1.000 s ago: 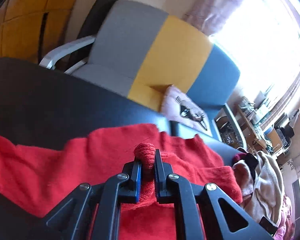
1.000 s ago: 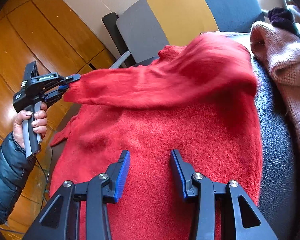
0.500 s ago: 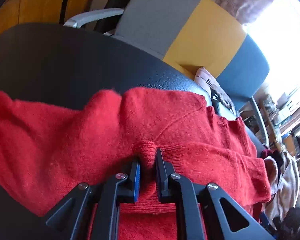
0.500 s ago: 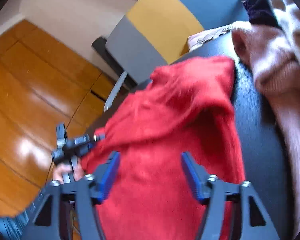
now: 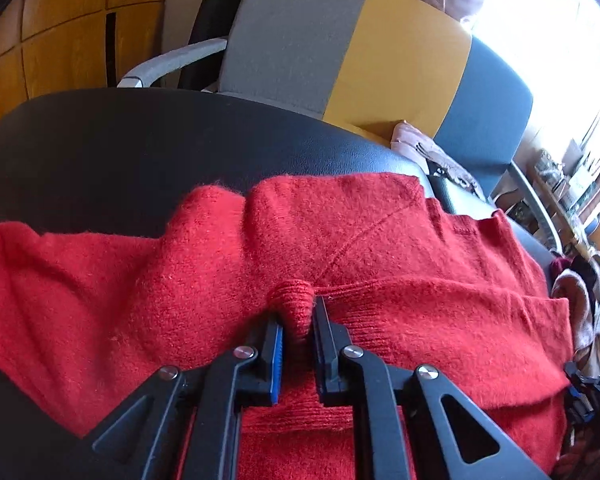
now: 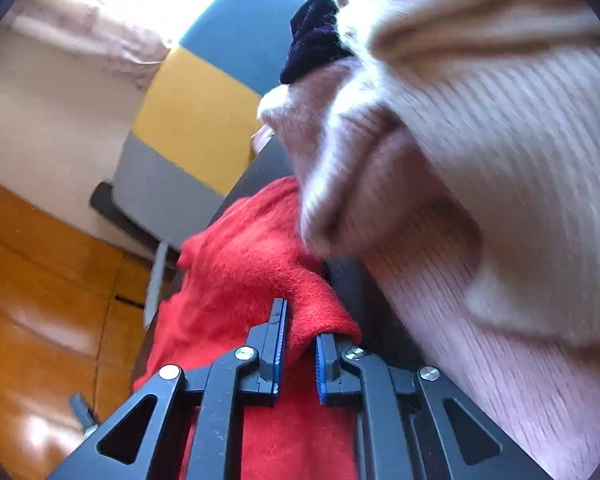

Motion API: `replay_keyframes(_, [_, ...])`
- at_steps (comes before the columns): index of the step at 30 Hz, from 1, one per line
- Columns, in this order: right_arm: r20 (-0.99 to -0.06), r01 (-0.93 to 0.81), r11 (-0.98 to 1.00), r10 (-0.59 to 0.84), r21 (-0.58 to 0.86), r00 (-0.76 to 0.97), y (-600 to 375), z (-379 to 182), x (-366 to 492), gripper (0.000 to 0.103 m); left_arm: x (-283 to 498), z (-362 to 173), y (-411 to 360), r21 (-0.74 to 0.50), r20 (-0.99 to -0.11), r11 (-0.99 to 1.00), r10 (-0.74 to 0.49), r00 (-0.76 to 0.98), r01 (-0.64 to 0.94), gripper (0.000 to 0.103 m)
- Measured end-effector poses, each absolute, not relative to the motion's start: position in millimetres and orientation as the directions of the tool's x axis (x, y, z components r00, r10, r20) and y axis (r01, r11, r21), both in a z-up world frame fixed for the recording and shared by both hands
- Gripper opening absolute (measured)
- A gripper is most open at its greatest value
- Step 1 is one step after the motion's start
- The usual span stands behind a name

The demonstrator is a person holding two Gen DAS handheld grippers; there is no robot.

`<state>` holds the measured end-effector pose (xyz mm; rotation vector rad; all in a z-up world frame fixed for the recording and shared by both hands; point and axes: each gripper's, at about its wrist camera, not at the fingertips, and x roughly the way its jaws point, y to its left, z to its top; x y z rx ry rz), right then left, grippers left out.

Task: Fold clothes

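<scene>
The red sweater (image 5: 380, 256) lies spread on the black padded surface (image 5: 140, 140). The left gripper (image 5: 298, 320) pinches a ribbed knit fold nearly shut. The right gripper (image 6: 298, 340) is clamped on the sweater's edge beside a pale ribbed garment (image 6: 500, 200)

Bright daylight, blown-out window glare

Sun floods in from the window (image 5: 560, 32) – washed to white there; fisheye bending darkens the corners, and the pale knit (image 6: 480, 160) in the right wrist view is smeared with motion blur.
</scene>
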<state>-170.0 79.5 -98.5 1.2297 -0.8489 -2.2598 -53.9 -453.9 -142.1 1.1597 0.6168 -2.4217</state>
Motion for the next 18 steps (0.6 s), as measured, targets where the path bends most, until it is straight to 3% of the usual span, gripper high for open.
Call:
replay_keyframes(5, [-0.690,0.283,-0.830,-0.558,0.481,-0.461,58,-66,-151,0.017,-52,-126,-452,-0.201,-0.810,-0.830,-0.158,-0.565,0.521,0.019])
replay_keyframes(8, [-0.697,0.357,-0.836,-0.545,0.416,-0.465,53,-45,-142,0.022,-38,-107,-449,-0.167,-0.780,-0.824,-0.225,-0.584,0.541,0.020])
replay_keyframes(11, [-0.715,0.413,-0.841,-0.525,0.350,-0.461,48,-31,-133,0.046,-27,-93,-445,-0.127,-0.753,-0.824,-0.283,-0.594,0.553,0.020])
replay_keyframes(12, [-0.725,0.424,-0.843,-0.514,0.330,-0.458,47,-29,-130,0.049,-24,-89,-442,-0.132,-0.739,-0.833,-0.278,-0.613,0.537,0.021])
replay_keyframes(15, [-0.751,0.442,-0.862,-0.461,0.250,-0.474,54,-22,-120,0.049,-19,-86,-421,-0.107,-0.705,-0.880,-0.262,-0.659,0.464,0.023])
replay_keyframes(18, [-0.712,0.452,-0.856,-0.479,0.250,-0.514,54,-9,-119,0.049,-27,-95,-399,-0.067,-0.712,-0.919,-0.229,-0.664,0.388,0.023])
